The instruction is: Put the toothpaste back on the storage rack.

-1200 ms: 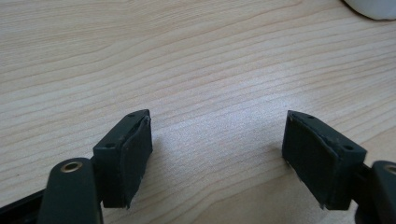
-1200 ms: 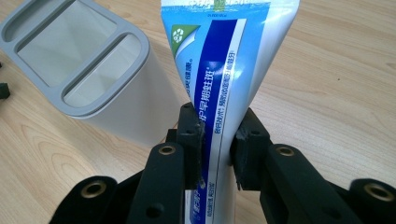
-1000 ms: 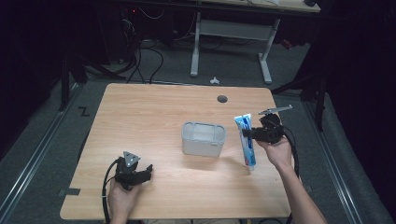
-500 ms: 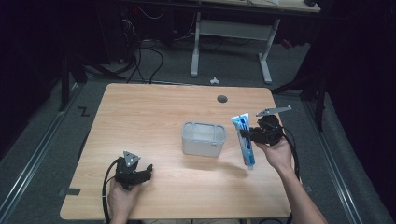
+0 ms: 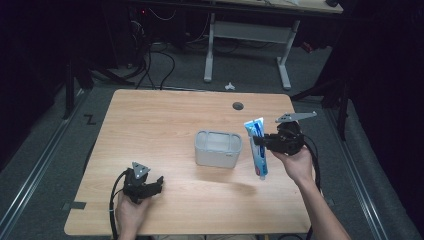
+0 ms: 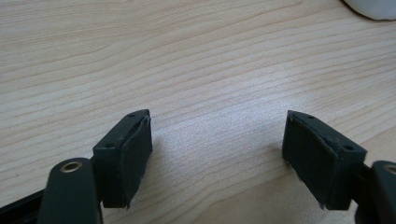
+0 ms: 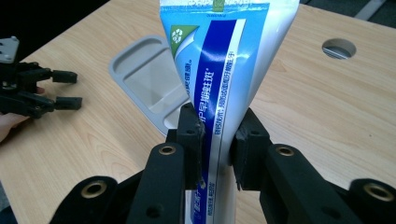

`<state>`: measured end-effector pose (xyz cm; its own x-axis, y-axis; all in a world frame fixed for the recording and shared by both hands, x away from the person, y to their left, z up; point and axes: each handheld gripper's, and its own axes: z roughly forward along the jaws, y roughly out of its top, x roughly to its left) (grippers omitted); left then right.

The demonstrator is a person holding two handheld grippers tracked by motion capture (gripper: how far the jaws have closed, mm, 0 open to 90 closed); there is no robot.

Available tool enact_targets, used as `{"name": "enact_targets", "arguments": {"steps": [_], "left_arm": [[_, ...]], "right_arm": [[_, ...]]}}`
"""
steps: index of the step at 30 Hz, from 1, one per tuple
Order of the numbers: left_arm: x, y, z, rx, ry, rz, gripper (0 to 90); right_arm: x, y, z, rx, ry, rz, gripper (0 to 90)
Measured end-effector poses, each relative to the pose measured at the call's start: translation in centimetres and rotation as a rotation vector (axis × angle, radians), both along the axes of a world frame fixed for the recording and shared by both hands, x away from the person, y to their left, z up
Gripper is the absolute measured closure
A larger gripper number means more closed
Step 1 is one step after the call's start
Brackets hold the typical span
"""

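High view, right tongs (image 5: 259,142): pinching a blue and white toothpaste tube (image 5: 257,150) near its middle, tube nearly upright, lifted off the wooden counter (image 5: 165,115), just right of the grey tray (image 5: 218,148).
High view, left tongs (image 5: 158,183): low at the counter's near left corner.
Left gripper view: pads (image 6: 135,149) spread wide over bare wood, nothing between.
Right gripper view: pads clamped on the tube (image 7: 224,70), tray (image 7: 144,79) behind it.

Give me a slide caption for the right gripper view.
Right gripper clamps a blue-and-white toothpaste tube above the grey tray on the wooden table.
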<state>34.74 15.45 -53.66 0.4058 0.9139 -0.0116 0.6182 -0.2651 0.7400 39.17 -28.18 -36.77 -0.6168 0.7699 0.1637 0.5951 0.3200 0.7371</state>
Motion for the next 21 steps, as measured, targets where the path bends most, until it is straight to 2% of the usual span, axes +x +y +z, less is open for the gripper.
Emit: {"name": "enact_targets", "arguments": {"steps": [10,17,21], "left_arm": [[0.0,0.0,0.0,-0.001,0.0,-0.001,24.9],[0.0,0.0,0.0,-0.002,-0.001,-0.001,24.9],[0.0,0.0,0.0,-0.001,-0.001,-0.001,24.9]], "right_arm": [[-0.6,1.1,1.5,0.028,-0.023,0.068,75.5],[-0.7,1.6,1.9,0.033,-0.029,0.083,75.7],[-0.7,2.0,2.4,0.056,-0.037,0.101,75.7]]}}
